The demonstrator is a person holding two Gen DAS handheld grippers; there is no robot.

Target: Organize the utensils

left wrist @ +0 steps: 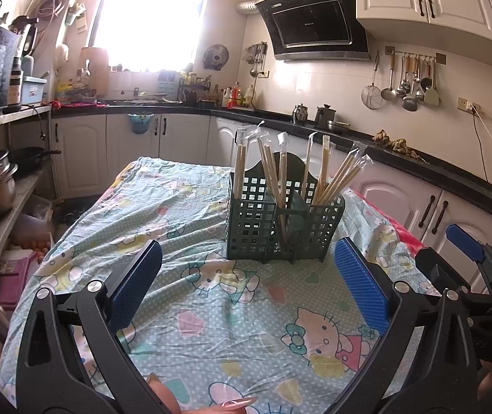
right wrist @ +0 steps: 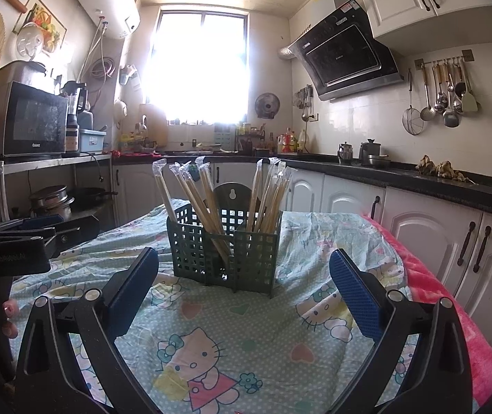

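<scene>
Left wrist view: both claws, left claw (left wrist: 247, 284) and right claw (right wrist: 244, 288), wide open, empty. Chopsticks (left wrist: 277, 176) already in basket (left wrist: 280, 227); approach slowly, avoid tipping it.

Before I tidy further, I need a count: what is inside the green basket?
Wrapped chopsticks stand in both compartments of the green basket. Their lower ends and the basket floor are hidden, so no exact count.

Dark green lattice caddy (left wrist: 282, 222) upright on patterned cloth, plastic-wrapped wooden chopsticks (left wrist: 340, 176) leaning inside both compartments
</scene>
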